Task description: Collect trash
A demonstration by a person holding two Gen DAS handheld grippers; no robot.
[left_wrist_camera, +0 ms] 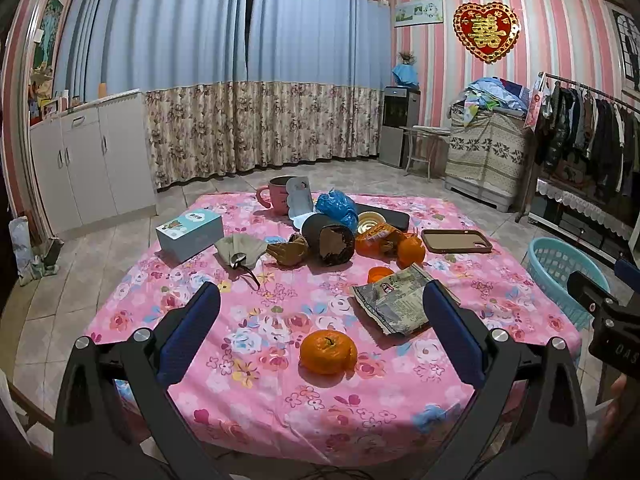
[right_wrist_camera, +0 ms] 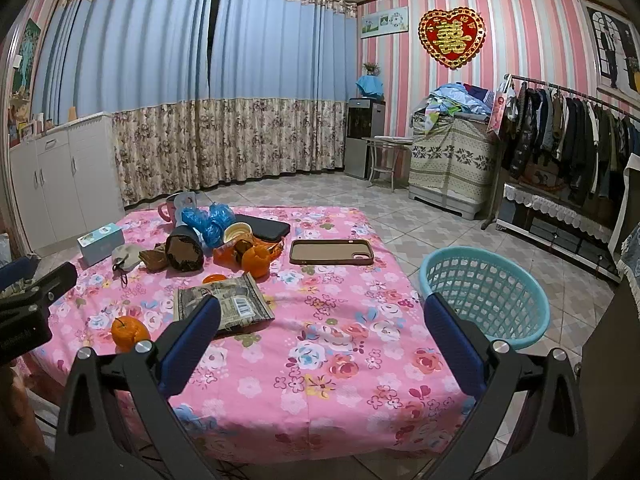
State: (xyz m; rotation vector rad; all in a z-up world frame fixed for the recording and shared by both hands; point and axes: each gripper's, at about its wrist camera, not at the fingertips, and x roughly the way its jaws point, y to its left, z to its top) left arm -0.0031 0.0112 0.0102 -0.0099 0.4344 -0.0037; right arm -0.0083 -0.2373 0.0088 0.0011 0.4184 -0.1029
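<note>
A crumpled silvery snack wrapper [left_wrist_camera: 396,304] [right_wrist_camera: 224,304] lies on the pink floral tablecloth [left_wrist_camera: 280,400] [right_wrist_camera: 340,380]. Behind it sit a blue plastic bag [left_wrist_camera: 336,206] [right_wrist_camera: 208,218], a torn brown paper tube [left_wrist_camera: 330,240] [right_wrist_camera: 184,252], brown crumpled paper [left_wrist_camera: 288,254] and orange peel [left_wrist_camera: 380,274] [right_wrist_camera: 214,279]. My left gripper [left_wrist_camera: 320,312] hovers open over the near table edge, an orange [left_wrist_camera: 328,351] between its fingers' lines. My right gripper [right_wrist_camera: 320,320] is open above the table's right side, holding nothing. A light-blue basket [right_wrist_camera: 486,294] [left_wrist_camera: 560,268] stands on the floor to the right.
Also on the table: a pink mug [left_wrist_camera: 276,196], a blue box [left_wrist_camera: 190,234], a grey mask [left_wrist_camera: 240,250], two phones [left_wrist_camera: 456,241] [right_wrist_camera: 266,227], a tape roll [left_wrist_camera: 370,222], more oranges [right_wrist_camera: 256,260]. White cabinets [left_wrist_camera: 92,160] stand left, a clothes rack [right_wrist_camera: 560,128] right.
</note>
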